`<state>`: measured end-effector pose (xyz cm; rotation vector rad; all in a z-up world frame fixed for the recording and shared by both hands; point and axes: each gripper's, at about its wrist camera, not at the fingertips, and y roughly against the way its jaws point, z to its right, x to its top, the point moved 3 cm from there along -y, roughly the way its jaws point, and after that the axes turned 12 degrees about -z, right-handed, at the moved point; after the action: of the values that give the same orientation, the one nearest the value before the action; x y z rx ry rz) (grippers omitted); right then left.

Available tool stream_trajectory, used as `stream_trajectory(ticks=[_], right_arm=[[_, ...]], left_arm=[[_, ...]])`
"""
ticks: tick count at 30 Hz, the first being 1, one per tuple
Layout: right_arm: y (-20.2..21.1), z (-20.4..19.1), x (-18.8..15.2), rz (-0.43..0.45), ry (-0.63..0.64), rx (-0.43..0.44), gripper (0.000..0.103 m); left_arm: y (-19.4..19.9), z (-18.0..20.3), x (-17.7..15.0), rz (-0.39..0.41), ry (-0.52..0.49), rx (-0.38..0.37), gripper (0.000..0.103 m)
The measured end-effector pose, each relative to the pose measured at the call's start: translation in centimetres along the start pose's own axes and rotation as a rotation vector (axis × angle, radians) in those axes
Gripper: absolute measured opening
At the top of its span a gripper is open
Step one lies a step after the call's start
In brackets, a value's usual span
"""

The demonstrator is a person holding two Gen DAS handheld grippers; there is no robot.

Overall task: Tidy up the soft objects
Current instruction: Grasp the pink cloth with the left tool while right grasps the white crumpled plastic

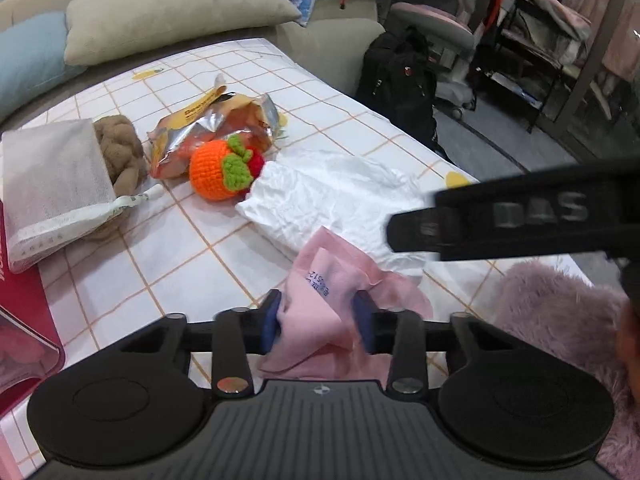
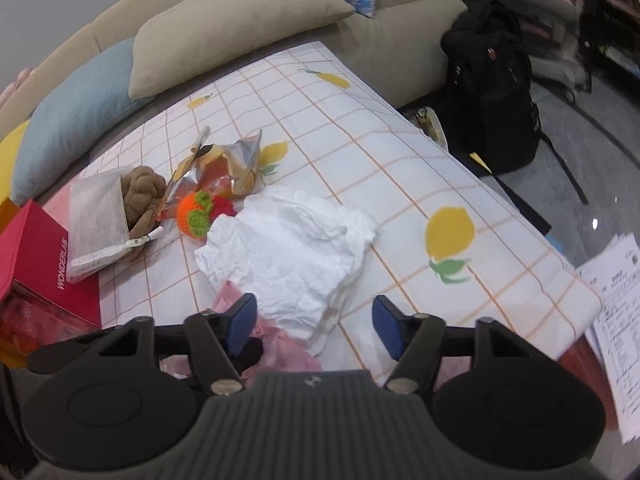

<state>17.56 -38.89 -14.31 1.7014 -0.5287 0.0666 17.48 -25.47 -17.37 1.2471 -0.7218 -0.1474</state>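
Observation:
My left gripper (image 1: 318, 318) is shut on a pink cloth (image 1: 320, 300) at the near edge of the checked table (image 1: 192, 264). The cloth also shows in the right wrist view (image 2: 280, 344). My right gripper (image 2: 316, 322) is open and empty, hovering over a crumpled white cloth (image 2: 288, 252); its black body (image 1: 520, 220) crosses the left wrist view from the right. Beyond the white cloth (image 1: 332, 200) lie an orange crocheted fruit (image 1: 218, 170), a torn foil snack bag (image 1: 216, 124), a brown plush toy (image 1: 120, 148) and a white mesh pouch (image 1: 52, 184).
A red box (image 2: 44, 264) stands at the table's left edge. A fluffy purple cushion (image 1: 560, 312) is at the near right. Beige (image 2: 236, 28) and blue pillows (image 2: 76, 112) lie on a sofa behind. A black backpack (image 2: 492, 92) and papers (image 2: 616, 320) are on the right.

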Motion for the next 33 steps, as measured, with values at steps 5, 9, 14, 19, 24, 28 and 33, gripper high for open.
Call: stream_trajectory(ticks=[5, 9, 14, 19, 24, 28, 33], right_arm=[[-1.1, -1.5, 0.8, 0.012, 0.083, -0.033, 0.068], [-2.1, -2.8, 1.9, 0.046, 0.171, -0.073, 0.082], [-4.5, -4.3, 2.9, -0.002, 0.266, -0.094, 0.095], [-6.3, -3.1, 3.7, -0.051, 0.189, -0.093, 0.098], [-6.8, -3.5, 3.5, -0.071, 0.210, -0.108, 0.100], [-6.6, -4.1, 3.2, -0.079, 0.239, -0.124, 0.095], [-5.9, -4.7, 2.8, -0.076, 0.269, -0.116, 0.076]], left_arm=[[1.2, -1.0, -0.8, 0.007, 0.046, 0.024, 0.007], [3.2, -3.1, -1.3, 0.043, 0.114, 0.058, 0.007], [4.1, -6.2, -1.1, 0.045, 0.186, 0.112, 0.007], [4.1, -7.5, -0.9, 0.043, 0.229, 0.110, 0.007], [3.9, -7.6, -1.1, 0.039, 0.246, 0.092, 0.007], [4.0, -7.4, -1.1, 0.034, 0.254, 0.076, 0.007], [4.3, -7.3, -1.3, 0.035, 0.265, 0.063, 0.007]])
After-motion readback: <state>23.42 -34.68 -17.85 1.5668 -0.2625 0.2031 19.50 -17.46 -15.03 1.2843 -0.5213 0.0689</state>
